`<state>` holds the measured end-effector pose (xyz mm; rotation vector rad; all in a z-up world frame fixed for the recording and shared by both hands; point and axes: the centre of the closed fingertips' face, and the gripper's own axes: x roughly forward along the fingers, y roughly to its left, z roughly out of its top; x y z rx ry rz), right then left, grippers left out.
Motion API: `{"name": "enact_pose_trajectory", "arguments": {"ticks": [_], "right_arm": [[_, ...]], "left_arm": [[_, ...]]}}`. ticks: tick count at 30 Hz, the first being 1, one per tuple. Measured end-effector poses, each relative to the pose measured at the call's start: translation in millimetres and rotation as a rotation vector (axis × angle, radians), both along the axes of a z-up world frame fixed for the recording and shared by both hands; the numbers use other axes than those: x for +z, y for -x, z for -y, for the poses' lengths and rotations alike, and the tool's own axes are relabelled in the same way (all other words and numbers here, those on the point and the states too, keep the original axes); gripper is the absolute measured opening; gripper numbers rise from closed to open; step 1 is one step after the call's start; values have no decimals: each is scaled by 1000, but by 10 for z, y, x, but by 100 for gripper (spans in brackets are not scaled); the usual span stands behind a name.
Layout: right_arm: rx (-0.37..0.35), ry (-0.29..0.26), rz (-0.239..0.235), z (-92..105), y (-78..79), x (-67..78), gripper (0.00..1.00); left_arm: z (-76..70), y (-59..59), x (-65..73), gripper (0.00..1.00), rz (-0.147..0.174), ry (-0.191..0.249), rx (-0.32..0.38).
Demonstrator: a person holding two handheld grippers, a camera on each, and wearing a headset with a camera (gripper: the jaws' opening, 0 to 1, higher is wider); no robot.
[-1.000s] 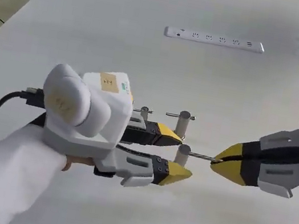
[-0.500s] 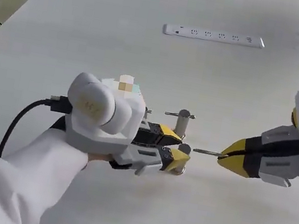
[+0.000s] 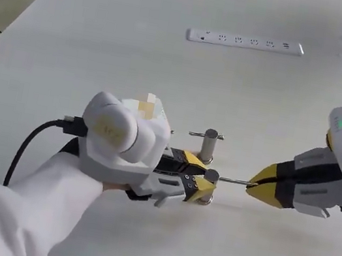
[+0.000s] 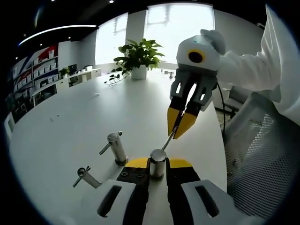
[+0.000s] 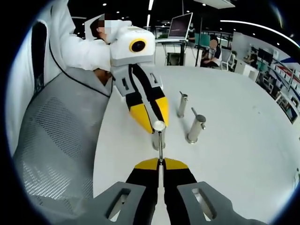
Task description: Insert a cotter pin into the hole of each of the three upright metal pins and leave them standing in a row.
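Your left hand-held gripper (image 3: 204, 186) is clenched on the near metal pin (image 3: 211, 177). Its jaws sit either side of the shank, low down by the tabletop (image 3: 137, 56), so the pin stands upright between the yellow tips with its top clear above them. That hold looks meant to stop the pin tipping or turning under a sideways push. Your right hand-held gripper (image 3: 255, 184) is closed on the cotter pin (image 3: 236, 180), pinching its rear end. The straight length projects ahead of the jaws, level and aimed at the pin's head. In the right gripper view the cotter pin lies along the jaw axis and its tip meets the head of the near metal pin; whether it has entered the hole cannot be told from these views. In the left gripper view, the middle metal pin (image 4: 116, 148) and the far metal pin (image 4: 87, 176) stand free to the left of your left hand-held gripper's jaws, in line, each with a cotter pin across its top. Judgement: two of three done, last insertion in hand. The next move calls for a straight push along the cotter's axis. Any skew risks bending it or levering the pin over.
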<state>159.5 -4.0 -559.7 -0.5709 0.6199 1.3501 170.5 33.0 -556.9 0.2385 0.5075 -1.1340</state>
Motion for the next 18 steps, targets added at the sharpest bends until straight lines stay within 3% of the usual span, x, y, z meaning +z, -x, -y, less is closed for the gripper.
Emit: {"name": "enact_pose_trajectory", "arguments": {"ticks": [11,18], "right_arm": [[67,30,4,-137,-55,-83,0],[122,34,24,-259,-85,-116,0]], "left_arm": [[-1,-19,-6,11,21,-54,-39],[0,-25,-9,11,20,-67,-49]]}}
